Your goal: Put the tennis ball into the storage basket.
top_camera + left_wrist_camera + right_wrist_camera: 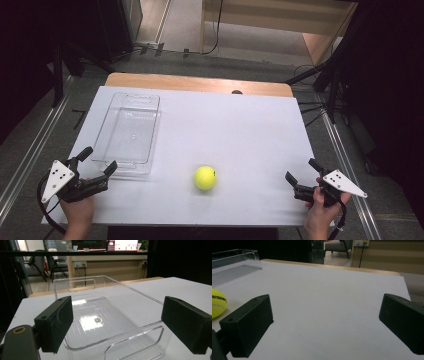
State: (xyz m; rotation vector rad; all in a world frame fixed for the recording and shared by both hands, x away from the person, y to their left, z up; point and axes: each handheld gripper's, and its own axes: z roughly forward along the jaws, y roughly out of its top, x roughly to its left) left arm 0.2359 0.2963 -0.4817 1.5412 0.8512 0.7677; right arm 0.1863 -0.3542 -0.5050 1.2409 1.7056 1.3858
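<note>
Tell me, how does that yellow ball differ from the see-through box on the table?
The tennis ball is round, solid yellow-green and small; the clear plastic bin is rectangular, transparent and much larger. The tennis ball lies near the table's middle front, between the two grippers, while the clear plastic bin sits toward the left, just ahead of the left gripper. The bin is an open, empty container with cut-out handles; the ball is closed. Both rest on the white table, untouched.
</note>
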